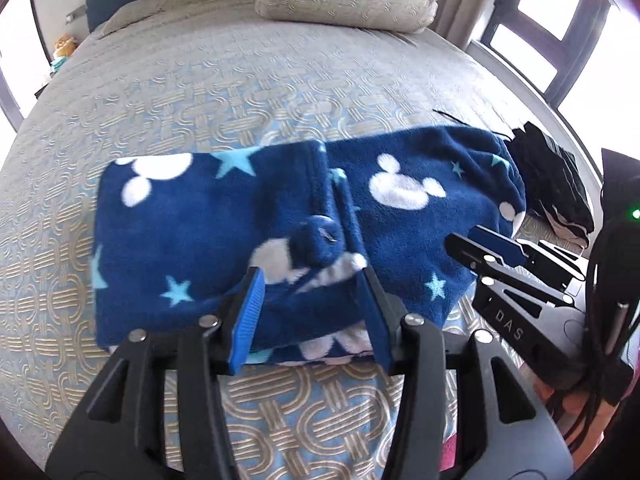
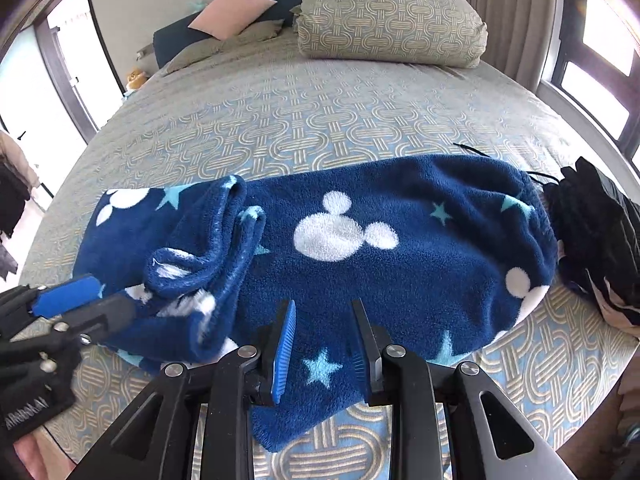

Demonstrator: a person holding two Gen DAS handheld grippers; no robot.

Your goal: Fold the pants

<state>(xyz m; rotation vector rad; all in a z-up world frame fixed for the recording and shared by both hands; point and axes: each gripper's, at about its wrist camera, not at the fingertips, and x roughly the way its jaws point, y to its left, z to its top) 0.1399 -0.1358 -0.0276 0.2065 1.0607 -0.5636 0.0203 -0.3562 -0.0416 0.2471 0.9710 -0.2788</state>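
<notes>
**Now: fleece pants folded on the bed**

Navy fleece pants [image 2: 340,256] with white mouse heads and stars lie folded across a bed [image 2: 320,120] covered in a grey interlocking-loop quilt. A matching pillow [image 2: 392,16] and pink cushion [image 2: 230,10] sit at the head, windows [image 2: 600,60] beside. A black garment [image 2: 600,232] touches the pants' right end. Left claw [image 1: 312,292] and right claw [image 2: 324,332] both stand apart over the fleece, gripping nothing.

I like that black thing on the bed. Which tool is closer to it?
Right. The right tool sits over the pants' near edge, toward the black cloth. The left tool is farther, at the folded leg end.
</notes>
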